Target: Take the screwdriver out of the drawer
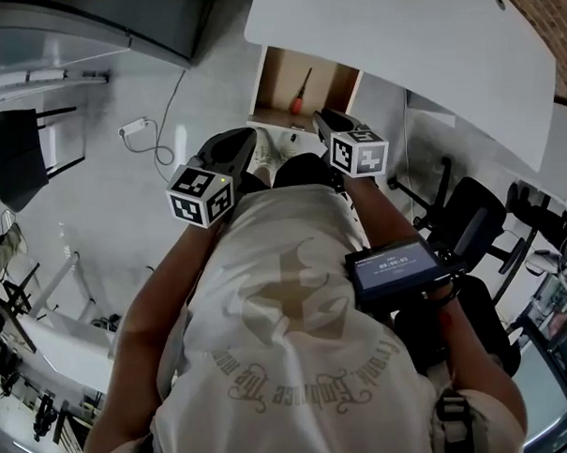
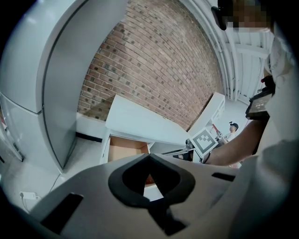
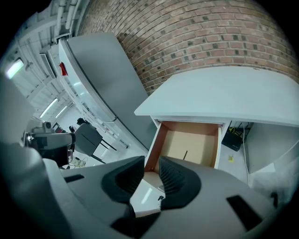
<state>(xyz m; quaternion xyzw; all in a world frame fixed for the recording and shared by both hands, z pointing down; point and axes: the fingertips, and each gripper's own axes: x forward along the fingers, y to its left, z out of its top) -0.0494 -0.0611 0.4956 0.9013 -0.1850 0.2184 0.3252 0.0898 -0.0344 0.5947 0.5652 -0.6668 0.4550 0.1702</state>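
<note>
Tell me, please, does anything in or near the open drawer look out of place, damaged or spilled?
Nothing stands out. The drawer is pulled open under the white table, and the screwdriver lies alone on its bottom, slanted. Only a white plug with its cable lies loose on the floor nearby.

The person wears a cream T-shirt (image 1: 257,269) with a faded tan emblem (image 1: 301,300) and curved lettering (image 1: 300,398).
</note>
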